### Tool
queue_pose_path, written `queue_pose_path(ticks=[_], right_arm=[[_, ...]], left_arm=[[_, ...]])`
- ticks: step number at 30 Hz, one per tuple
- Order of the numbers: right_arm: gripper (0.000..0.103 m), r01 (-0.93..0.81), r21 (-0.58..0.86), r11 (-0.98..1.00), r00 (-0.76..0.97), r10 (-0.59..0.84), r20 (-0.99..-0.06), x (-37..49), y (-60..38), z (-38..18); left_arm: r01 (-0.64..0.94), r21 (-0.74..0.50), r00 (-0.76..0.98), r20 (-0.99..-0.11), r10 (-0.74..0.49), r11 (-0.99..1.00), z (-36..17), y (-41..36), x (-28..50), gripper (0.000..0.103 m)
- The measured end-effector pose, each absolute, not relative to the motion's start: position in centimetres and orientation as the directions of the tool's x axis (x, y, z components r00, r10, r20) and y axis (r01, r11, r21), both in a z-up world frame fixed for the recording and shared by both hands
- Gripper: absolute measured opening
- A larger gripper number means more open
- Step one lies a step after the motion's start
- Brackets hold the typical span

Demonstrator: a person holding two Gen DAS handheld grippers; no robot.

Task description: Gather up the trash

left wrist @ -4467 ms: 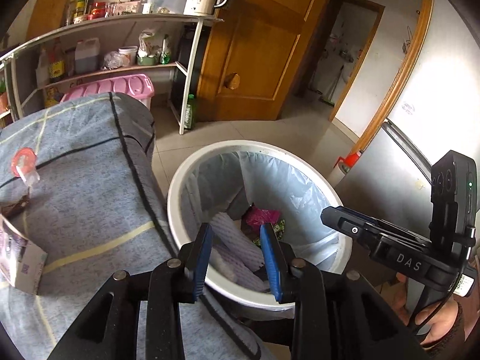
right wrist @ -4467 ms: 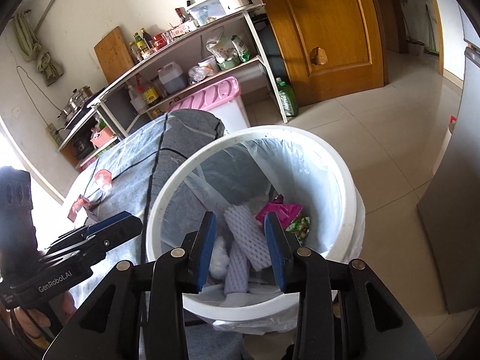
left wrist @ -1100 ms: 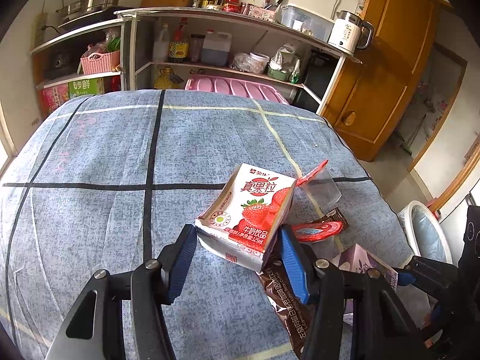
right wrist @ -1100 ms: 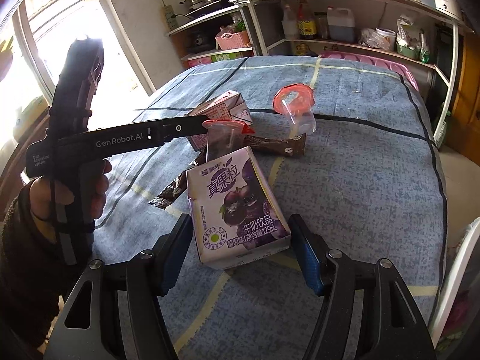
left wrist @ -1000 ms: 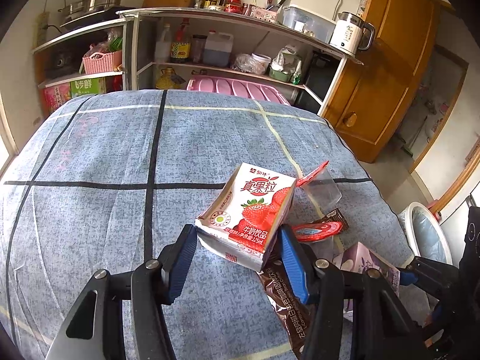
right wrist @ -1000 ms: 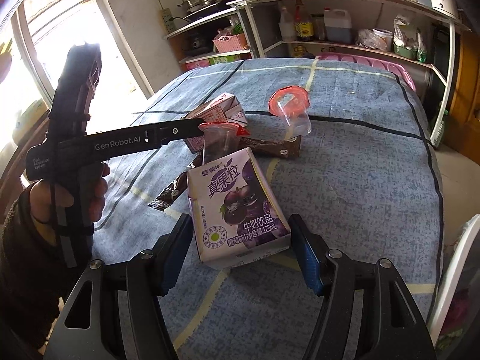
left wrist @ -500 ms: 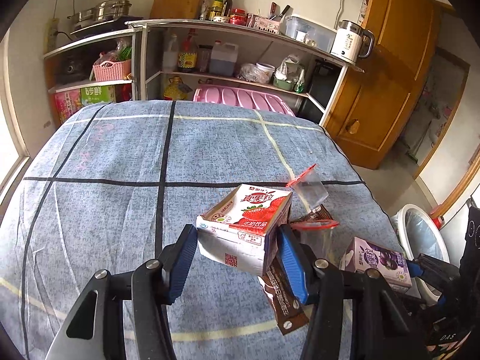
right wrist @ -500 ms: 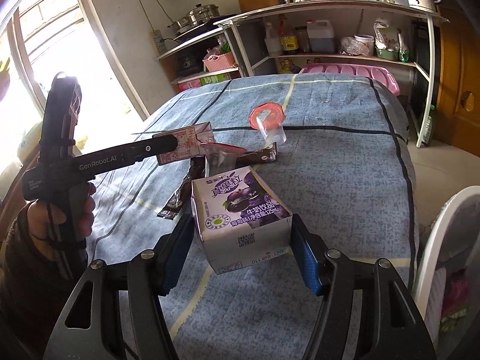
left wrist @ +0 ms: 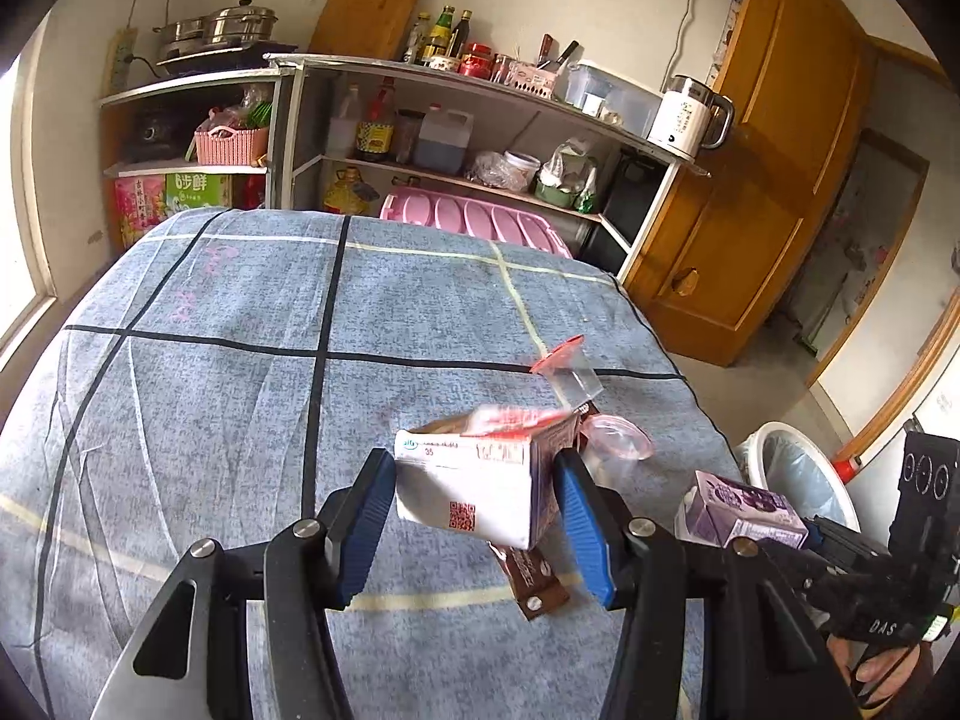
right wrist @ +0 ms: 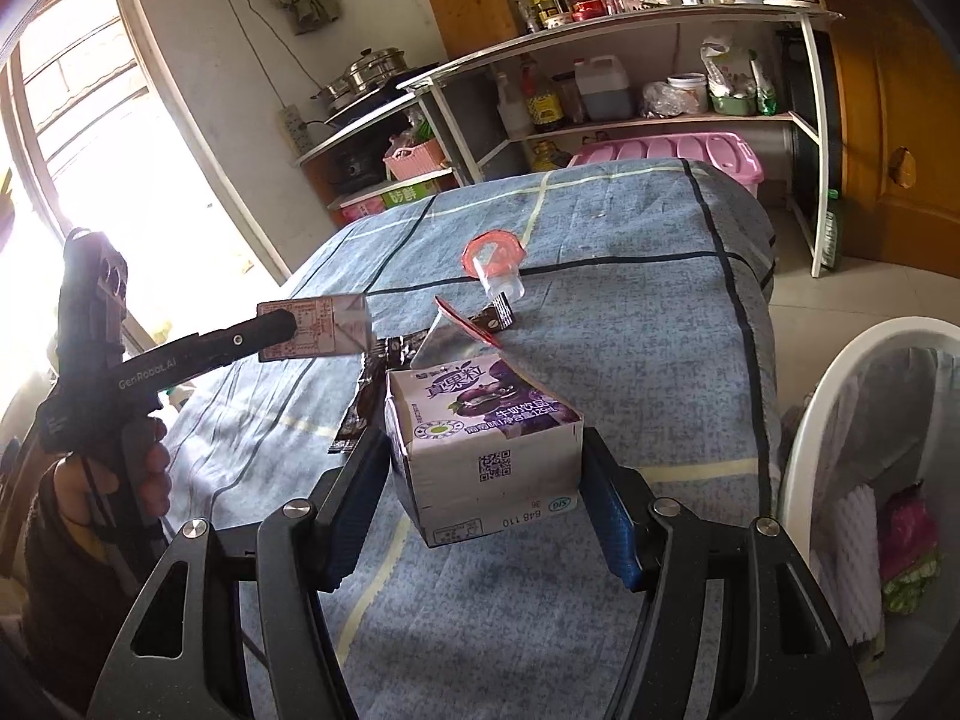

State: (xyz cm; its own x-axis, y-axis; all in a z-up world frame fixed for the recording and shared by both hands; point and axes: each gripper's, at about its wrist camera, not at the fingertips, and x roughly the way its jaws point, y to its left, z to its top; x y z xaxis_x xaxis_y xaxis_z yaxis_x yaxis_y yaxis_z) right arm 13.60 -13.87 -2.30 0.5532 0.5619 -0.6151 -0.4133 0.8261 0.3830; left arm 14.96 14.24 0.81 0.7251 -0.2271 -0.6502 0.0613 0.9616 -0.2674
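Note:
My left gripper is shut on a red strawberry milk carton and holds it above the blue checked tablecloth; that carton also shows in the right wrist view. My right gripper is shut on a purple grape milk carton, lifted off the cloth; it also shows in the left wrist view. Two clear cups with red lids and a brown wrapper lie on the cloth. The white bin with a liner stands at the table's right edge.
Metal shelves with bottles, jars and a kettle stand behind the table, with a pink plastic box below. A wooden door is at the right. A bright window is at the left.
Both grippers went from over the bin to the table, closed on the two cartons and lifted them off the cloth, tilting them. The right gripper has drawn back toward the bin.

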Motion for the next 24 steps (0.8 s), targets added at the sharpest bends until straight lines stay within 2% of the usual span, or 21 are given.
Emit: queue_pose_path(ticks=[12, 14, 24], right_arm=[[0.064, -0.396, 0.382, 0.835, 0.579, 0.55, -0.602, 12.4, -15.0, -1.7], [0.064, -0.396, 0.386, 0.833, 0.58, 0.552, -0.599, 12.3, -15.0, -1.7], [0.064, -0.396, 0.385, 0.833, 0.582, 0.553, -0.596, 12.1, -15.1, -1.6]], left_arm=[[0.117, -0.248, 0.719, -0.647, -0.254, 0.962, 1.3, 11.9, 12.9, 0.054], [0.132, -0.227, 0.706, -0.662, -0.252, 0.965, 1.0, 11.4, 13.0, 0.05], [0.113, -0.263, 0.675, -0.687, -0.268, 0.958, -0.6, 10.9, 14.2, 0.054]])
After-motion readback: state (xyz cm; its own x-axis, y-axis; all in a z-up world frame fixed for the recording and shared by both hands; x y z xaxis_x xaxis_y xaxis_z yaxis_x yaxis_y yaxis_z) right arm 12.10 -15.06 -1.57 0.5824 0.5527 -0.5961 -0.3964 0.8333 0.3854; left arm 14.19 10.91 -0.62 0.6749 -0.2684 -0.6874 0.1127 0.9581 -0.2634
